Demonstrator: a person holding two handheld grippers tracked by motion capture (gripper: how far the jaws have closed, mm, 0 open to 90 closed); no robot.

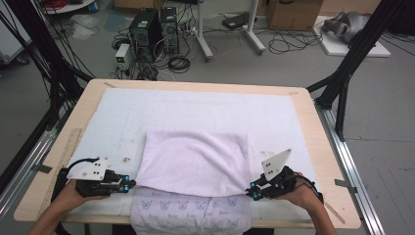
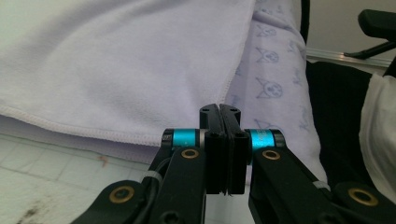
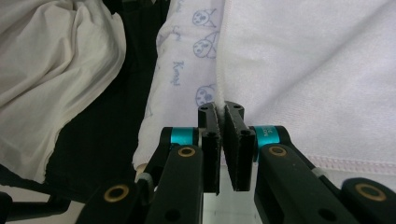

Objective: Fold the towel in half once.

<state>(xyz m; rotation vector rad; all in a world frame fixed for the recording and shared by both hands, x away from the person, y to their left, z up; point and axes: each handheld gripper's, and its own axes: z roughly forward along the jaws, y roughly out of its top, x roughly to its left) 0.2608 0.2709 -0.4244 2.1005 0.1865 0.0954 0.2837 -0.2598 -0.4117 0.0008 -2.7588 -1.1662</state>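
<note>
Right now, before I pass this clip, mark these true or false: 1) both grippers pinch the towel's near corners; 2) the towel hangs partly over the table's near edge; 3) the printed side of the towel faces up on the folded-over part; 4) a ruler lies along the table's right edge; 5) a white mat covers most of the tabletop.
1) True. The left gripper and right gripper are shut on the folded towel at its near corners.
2) True. Its printed layer drops past the near edge.
3) False. The folded-over part shows plain lilac; the print is on the lower layer.
4) False. The ruler lies along the left edge.
5) True. The white mat covers most of the table.
</note>
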